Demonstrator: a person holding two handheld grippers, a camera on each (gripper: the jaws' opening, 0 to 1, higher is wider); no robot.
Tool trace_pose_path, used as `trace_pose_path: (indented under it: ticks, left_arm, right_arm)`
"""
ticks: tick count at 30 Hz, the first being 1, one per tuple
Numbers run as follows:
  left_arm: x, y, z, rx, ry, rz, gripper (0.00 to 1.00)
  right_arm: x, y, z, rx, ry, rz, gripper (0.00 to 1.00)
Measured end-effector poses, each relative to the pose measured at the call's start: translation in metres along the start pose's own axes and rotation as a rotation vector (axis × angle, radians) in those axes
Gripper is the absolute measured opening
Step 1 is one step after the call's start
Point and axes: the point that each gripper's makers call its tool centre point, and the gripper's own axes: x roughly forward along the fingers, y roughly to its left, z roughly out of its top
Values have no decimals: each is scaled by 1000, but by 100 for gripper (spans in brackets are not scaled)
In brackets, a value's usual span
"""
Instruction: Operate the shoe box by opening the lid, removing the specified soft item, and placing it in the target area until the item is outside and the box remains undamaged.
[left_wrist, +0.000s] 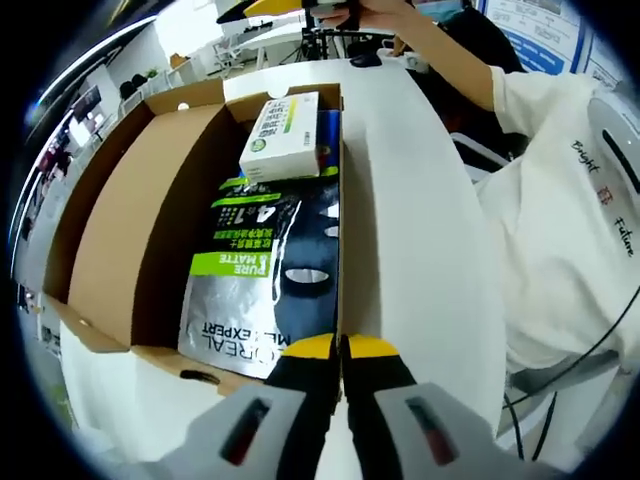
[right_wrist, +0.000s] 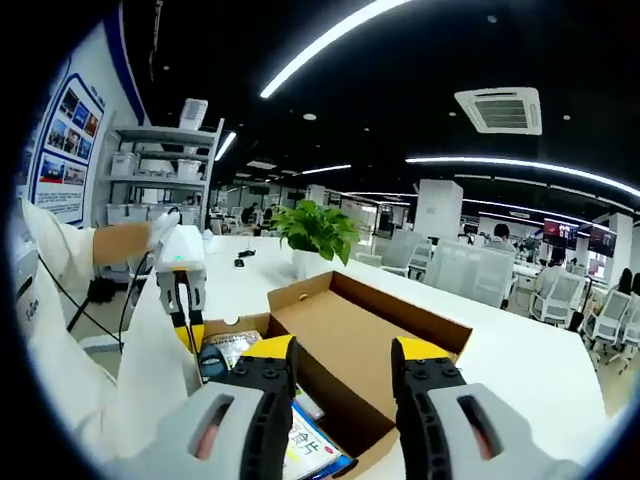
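Lying flat inside the open brown cardboard shoe box (left_wrist: 120, 250), the soft silver-and-black plastic pouch (left_wrist: 265, 290) looks light, floppy, slippery; grab its near edge. Left gripper (left_wrist: 340, 350) is pressed together; right gripper (right_wrist: 342, 365) is spread.

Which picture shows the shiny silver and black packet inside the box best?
The left gripper view: the silver and black foil packet lies flat in the open brown cardboard box, its printing readable. The right gripper view catches just a corner of the packet, behind the right gripper.
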Motion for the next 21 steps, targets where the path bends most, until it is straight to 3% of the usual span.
trace_pose_path:
  ticks: [3, 11, 21]
  left_arm:
    - [0, 0, 0, -44, -5, -3, 2]
    - [1, 0, 1, 16, 10, 8, 2]
    - [5, 1, -2, -19, 53, -14, 2]
  right_arm:
    - [1, 2, -2, -13, 12, -3, 38]
    - [-3, 5, -4, -18, 7, 19, 37]
    - [-3, 2, -10, 5, 10, 13, 38]
